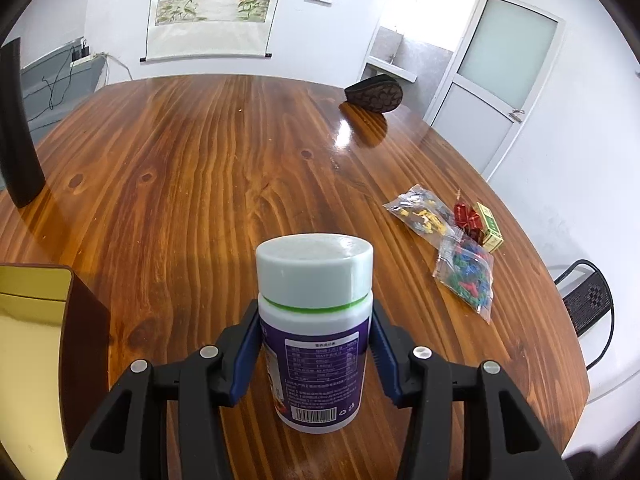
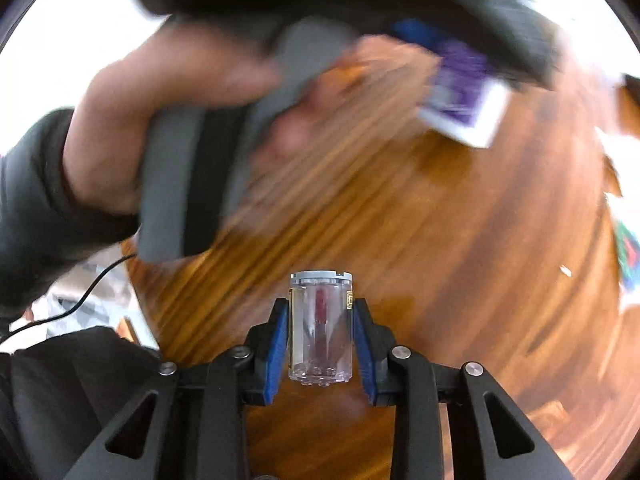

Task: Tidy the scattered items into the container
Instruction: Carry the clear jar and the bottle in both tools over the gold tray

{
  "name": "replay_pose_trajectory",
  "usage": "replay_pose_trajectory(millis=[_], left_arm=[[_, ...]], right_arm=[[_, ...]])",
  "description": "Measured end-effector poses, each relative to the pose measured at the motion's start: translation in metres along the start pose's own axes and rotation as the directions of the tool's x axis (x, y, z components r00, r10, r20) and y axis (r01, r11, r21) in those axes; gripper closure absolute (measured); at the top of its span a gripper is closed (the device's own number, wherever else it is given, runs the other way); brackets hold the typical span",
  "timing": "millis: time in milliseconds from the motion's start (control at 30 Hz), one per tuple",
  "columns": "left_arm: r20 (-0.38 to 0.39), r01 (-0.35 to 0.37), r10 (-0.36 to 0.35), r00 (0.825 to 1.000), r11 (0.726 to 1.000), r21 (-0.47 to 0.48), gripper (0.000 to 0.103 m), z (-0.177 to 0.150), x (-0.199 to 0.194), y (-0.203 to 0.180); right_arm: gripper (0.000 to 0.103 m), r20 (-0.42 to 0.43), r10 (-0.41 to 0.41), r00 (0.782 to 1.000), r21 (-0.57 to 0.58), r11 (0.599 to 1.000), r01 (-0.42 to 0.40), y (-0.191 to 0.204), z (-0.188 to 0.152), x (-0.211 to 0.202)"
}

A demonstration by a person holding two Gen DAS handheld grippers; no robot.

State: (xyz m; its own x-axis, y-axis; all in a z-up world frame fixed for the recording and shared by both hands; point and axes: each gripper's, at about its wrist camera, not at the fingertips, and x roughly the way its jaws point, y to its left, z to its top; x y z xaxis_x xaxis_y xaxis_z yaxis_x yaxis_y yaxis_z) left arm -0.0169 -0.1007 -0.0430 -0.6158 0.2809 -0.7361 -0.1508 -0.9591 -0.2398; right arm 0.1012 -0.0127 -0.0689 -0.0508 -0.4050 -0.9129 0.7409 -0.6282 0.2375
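Note:
A white bottle (image 1: 316, 272) with a pale green cap and a purple label stands upright between the blue pads of my left gripper (image 1: 315, 320), which is shut on it over the wooden table (image 1: 180, 160). A gold-lined box with a dark brown wall (image 1: 84, 340) lies at the lower left edge. In the right wrist view my right gripper (image 2: 321, 312) is shut on a small clear vial (image 2: 320, 336) with a grey lid and something red inside. Above it, blurred, a person's hand (image 2: 132, 120) grips a grey handle, and the purple-labelled bottle (image 2: 464, 92) shows at the upper right.
On the table's right side lie a bag of yellow and dark pieces (image 1: 424, 216), a bag of blue, green and red pieces (image 1: 466, 276), red wrapped items (image 1: 468, 218) and a green-and-yellow box (image 1: 490, 226). A dark patterned object (image 1: 374, 94) lies at the far edge. A black chair (image 1: 588, 304) stands beyond the right edge.

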Motion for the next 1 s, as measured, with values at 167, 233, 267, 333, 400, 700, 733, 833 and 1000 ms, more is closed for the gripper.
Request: replay_pose_trajectory(millis=[167, 233, 267, 333, 400, 700, 733, 833, 1000], left_arm=[[0.062, -0.030, 0.027, 0.998, 0.998, 0.048, 0.052, -0.013, -0.013, -0.014], [0.076, -0.034, 0.029, 0.997, 0.997, 0.072, 0.052, -0.019, -0.016, -0.022], [0.084, -0.045, 0.038, 0.996, 0.995, 0.085, 0.052, -0.022, -0.017, -0.025], [0.089, -0.055, 0.046, 0.995, 0.993, 0.103, 0.052, -0.030, -0.018, -0.030], [0.104, -0.073, 0.062, 0.993, 0.991, 0.110, 0.052, -0.037, -0.021, -0.033], [0.138, -0.112, 0.093, 0.986, 0.984, 0.136, 0.052, -0.053, -0.033, -0.040], [0.139, -0.112, 0.093, 0.986, 0.984, 0.137, 0.052, -0.055, -0.034, -0.041], [0.134, -0.106, 0.087, 0.987, 0.985, 0.137, 0.052, -0.059, -0.036, -0.040], [0.117, -0.095, 0.081, 0.990, 0.987, 0.126, 0.051, -0.067, -0.037, -0.038]], right_arm=[[0.072, 0.145, -0.105, 0.984, 0.194, 0.978, 0.075, -0.054, -0.017, -0.031], [0.072, 0.184, -0.159, 0.970, 0.264, 0.959, 0.107, -0.074, -0.024, -0.039], [0.072, 0.202, -0.186, 0.961, 0.299, 0.947, 0.121, -0.084, -0.027, -0.043], [0.072, 0.241, -0.224, 0.944, 0.337, 0.932, 0.135, -0.097, -0.032, -0.050], [0.072, 0.270, -0.259, 0.927, 0.352, 0.923, 0.155, -0.103, -0.035, -0.054], [0.071, 0.298, -0.288, 0.910, 0.428, 0.893, 0.142, -0.102, -0.067, -0.052], [0.071, 0.293, -0.283, 0.913, 0.434, 0.890, 0.137, -0.105, -0.072, -0.051], [0.071, 0.279, -0.269, 0.922, 0.438, 0.890, 0.128, -0.106, -0.081, -0.050], [0.071, 0.260, -0.252, 0.932, 0.436, 0.892, 0.119, -0.107, -0.089, -0.052]])
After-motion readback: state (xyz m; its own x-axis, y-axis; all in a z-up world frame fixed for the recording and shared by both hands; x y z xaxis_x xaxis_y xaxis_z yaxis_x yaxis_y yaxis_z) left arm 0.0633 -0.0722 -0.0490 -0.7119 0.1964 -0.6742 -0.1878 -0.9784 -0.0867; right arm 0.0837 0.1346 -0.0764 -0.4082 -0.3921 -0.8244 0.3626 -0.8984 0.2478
